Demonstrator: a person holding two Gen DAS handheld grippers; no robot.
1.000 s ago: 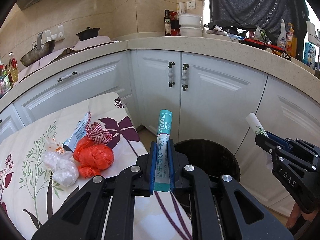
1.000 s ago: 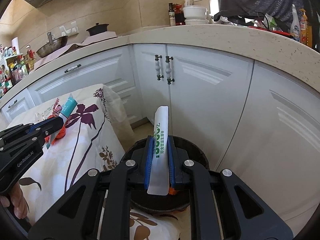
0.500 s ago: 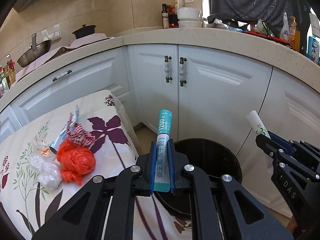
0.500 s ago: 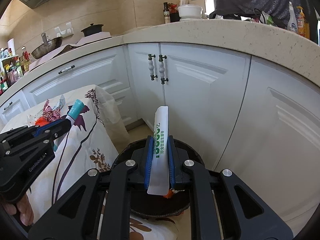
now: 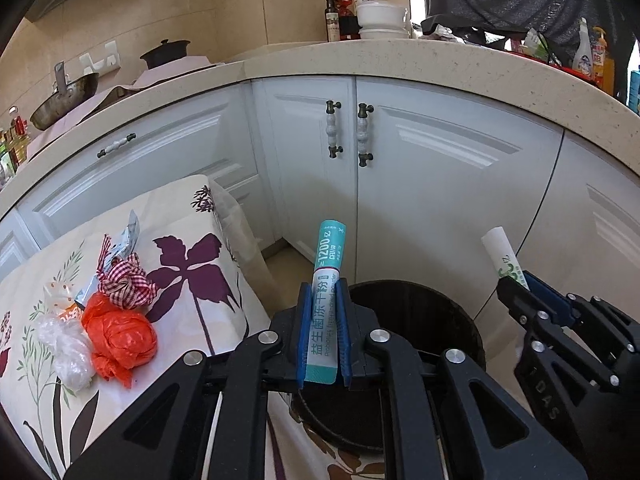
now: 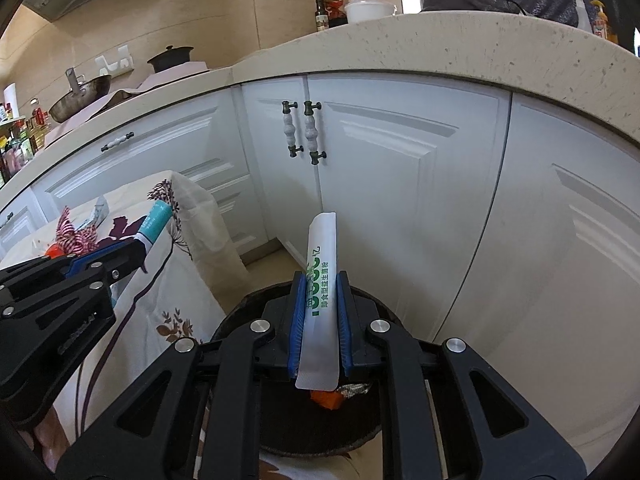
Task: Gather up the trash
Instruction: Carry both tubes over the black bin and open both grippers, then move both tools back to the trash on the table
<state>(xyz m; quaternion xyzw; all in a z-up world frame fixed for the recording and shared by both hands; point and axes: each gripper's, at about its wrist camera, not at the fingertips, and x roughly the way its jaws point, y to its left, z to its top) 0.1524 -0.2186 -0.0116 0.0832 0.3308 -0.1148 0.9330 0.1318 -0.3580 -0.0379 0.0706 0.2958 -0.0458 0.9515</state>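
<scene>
While both jaws ease apart, left gripper (image 5: 323, 330) pinches glossy teal sachet (image 5: 325, 304); right gripper (image 6: 319, 332), white sachet (image 6: 319, 312).

Two grippers were in view, the left gripper (image 5: 323, 334) and the right gripper (image 6: 319, 330), each with two blue fingers (image 5: 304, 332). There were two stick sachets: one teal sachet (image 5: 325, 300) and one white sachet (image 6: 320, 312). One dark round bin (image 5: 416, 320) stood below. On the floral cloth of the table (image 5: 192, 264) lay one orange bag (image 5: 118, 338), one clear plastic wad (image 5: 66, 350), one red checked wrapper (image 5: 126, 280) and one silvery wrapper (image 5: 128, 236). The cabinet showed three handles (image 5: 334, 130). Two white bowls (image 5: 382, 20) were stacked, and one wok (image 5: 64, 98) sat farther left.
</scene>
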